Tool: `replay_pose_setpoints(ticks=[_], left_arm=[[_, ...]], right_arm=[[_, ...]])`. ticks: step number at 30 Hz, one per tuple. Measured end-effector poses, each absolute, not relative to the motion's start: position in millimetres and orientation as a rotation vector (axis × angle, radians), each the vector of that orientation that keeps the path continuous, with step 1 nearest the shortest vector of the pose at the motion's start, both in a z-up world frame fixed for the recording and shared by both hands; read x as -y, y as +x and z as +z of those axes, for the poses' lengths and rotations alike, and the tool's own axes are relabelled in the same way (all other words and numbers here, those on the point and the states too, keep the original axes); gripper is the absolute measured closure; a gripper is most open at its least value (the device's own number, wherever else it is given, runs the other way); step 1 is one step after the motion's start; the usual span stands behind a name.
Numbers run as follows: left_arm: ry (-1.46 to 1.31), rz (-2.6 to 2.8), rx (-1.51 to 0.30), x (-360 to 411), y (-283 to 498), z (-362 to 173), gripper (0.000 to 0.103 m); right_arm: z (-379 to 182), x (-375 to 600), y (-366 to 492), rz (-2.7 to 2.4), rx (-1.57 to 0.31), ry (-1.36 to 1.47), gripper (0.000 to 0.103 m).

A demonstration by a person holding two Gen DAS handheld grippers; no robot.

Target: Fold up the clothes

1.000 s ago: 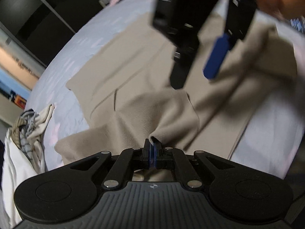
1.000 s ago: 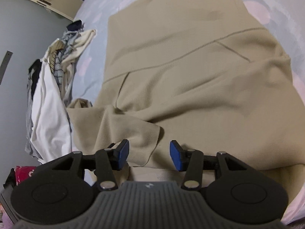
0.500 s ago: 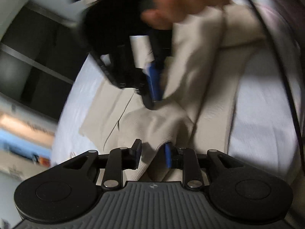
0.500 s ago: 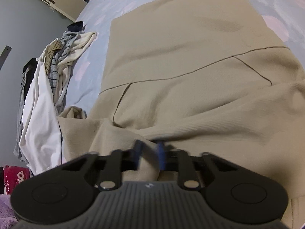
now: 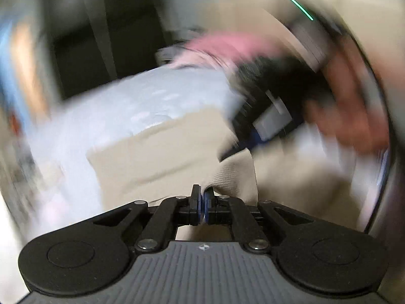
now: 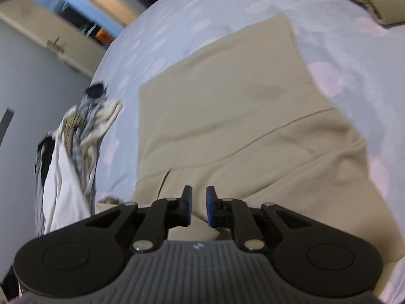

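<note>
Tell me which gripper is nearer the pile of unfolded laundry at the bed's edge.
Cannot tell for sure. The pile of unfolded laundry lies ahead-left of the right gripper, which is over the beige garment. The left gripper, pinching that garment, has no pile in its blurred view.

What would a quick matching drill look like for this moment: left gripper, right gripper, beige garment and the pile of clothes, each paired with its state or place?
Things:
1. left gripper
2. right gripper
3. beige garment
4. pile of clothes

States or places:
A. heaped at the bed's edge, left of the garment in the right wrist view
B. pads pressed together on a raised fold of cloth
C. spread on the light blue bedsheet
D. narrow gap between the blue pads, fabric in it

Pairs: 1-B, 2-D, 3-C, 4-A
</note>
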State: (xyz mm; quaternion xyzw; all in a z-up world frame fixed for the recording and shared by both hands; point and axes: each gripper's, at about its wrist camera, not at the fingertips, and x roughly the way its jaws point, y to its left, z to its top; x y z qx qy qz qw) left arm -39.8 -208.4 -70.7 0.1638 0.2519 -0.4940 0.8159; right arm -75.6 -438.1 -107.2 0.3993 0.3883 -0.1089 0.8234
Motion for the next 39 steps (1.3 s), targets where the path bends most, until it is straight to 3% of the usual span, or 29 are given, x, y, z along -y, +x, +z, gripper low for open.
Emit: replay_pose_setpoints(ticks=[1, 8, 12, 14, 16, 26, 27, 28, 30, 34, 39], left_arm=[[0.273, -1.051, -0.585, 207, -32, -68, 0.102], [0.756, -1.046, -0.663, 234, -53, -140, 0.102], [1.079, -1.084, -0.412, 235, -96, -155, 0.095], [1.154, -1.114, -0.298, 231, -110, -158, 0.087], [1.19, -1.134, -0.219, 227, -120, -159, 0.086], [1.286, -1.122, -0.075, 233, -141, -171, 0.084], [1.272, -1.123, -0.092, 237, -140, -171, 0.085], [1.244, -1.123, -0.121, 241, -137, -169, 0.094], [1.114, -1.112, -0.247, 246, -122, -157, 0.098], [0.87, -1.027, -0.503, 252, -80, -138, 0.099], [0.773, -0.998, -0.608, 248, -60, -134, 0.099]], right_arm=[[-106, 443, -78, -0.248, -0.817, 0.856, 0.087], [-121, 447, -80, -0.28, -0.885, 0.865, 0.077], [-129, 442, -84, -0.243, -0.931, 0.866, 0.065], [-132, 438, -86, -0.233, -0.958, 0.85, 0.062], [-136, 434, -86, -0.231, -0.986, 0.83, 0.062], [-147, 434, -95, -0.271, -1.04, 0.846, 0.062], [-146, 434, -95, -0.271, -1.036, 0.845, 0.062], [-145, 434, -96, -0.272, -1.034, 0.846, 0.062], [-145, 435, -98, -0.273, -1.032, 0.858, 0.062], [-145, 436, -99, -0.265, -1.027, 0.89, 0.062], [-143, 435, -95, -0.251, -1.017, 0.904, 0.062]])
